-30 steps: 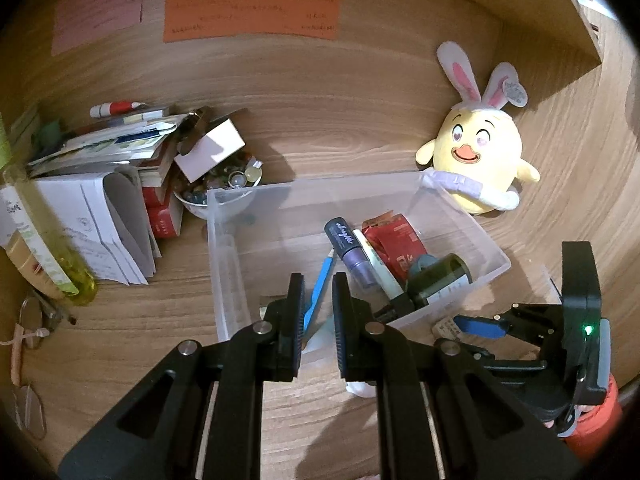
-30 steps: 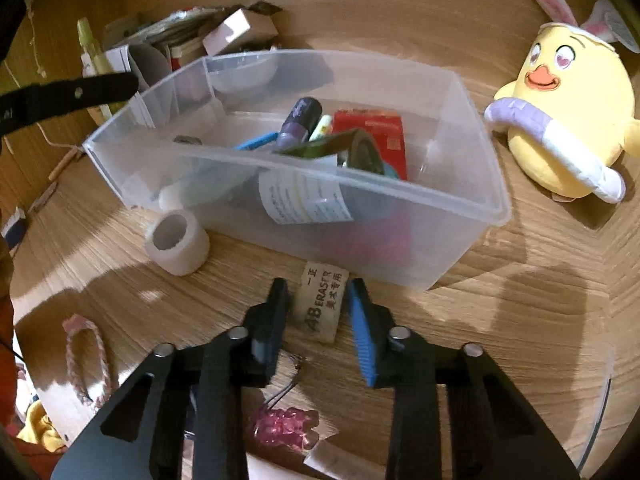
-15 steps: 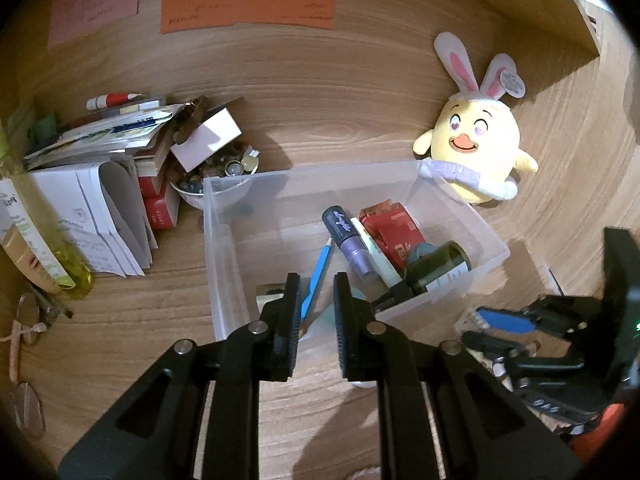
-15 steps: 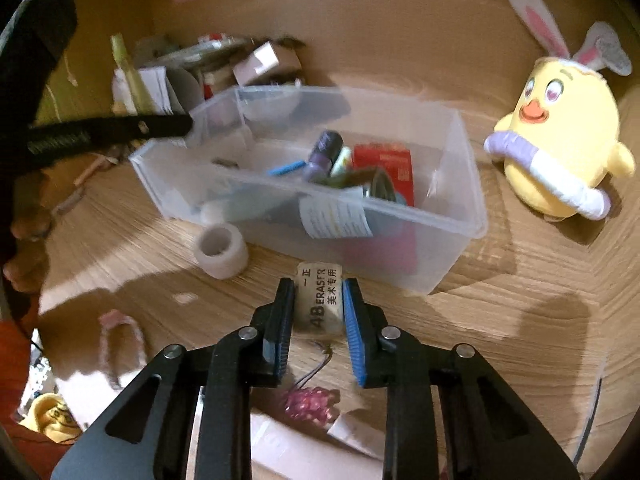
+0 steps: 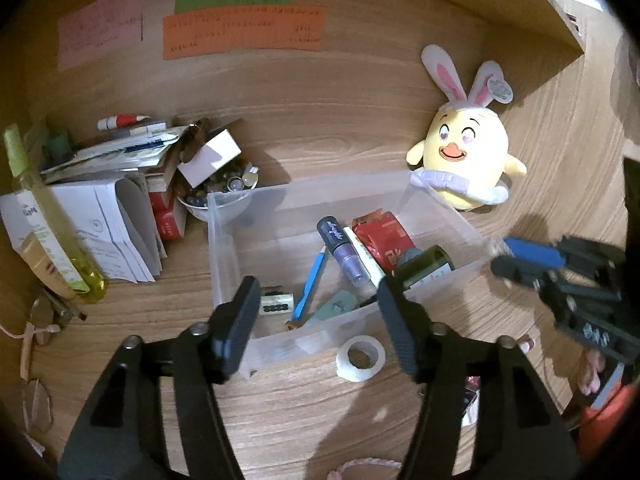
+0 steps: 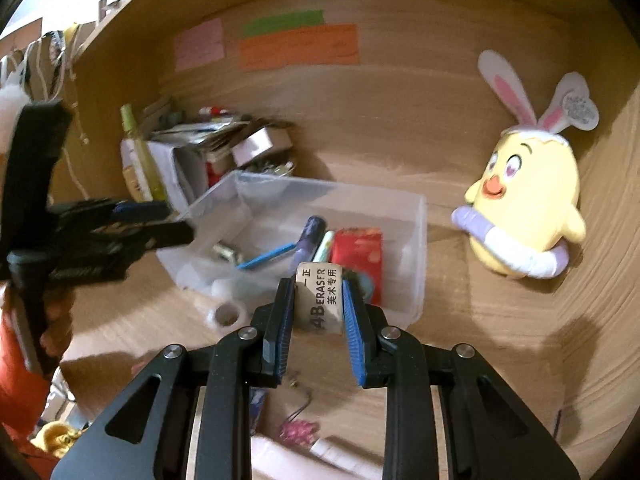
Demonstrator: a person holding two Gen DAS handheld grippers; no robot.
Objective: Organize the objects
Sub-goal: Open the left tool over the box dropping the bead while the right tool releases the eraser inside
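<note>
Now right gripper (image 6: 318,312) clamped on eraser (image 6: 322,300) above clear bin (image 6: 416,248), left gripper (image 5: 316,320) jaws opening, nothing between them.

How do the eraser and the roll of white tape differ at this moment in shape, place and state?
The eraser is a flat block in a printed paper sleeve; the roll of white tape is a ring with a hole.
The eraser is clamped in the right gripper, off the desk; the roll of white tape lies on the desk, untouched.
The eraser hangs before the clear bin; the tape lies beside its near wall.
Both are still outside the bin.
</note>
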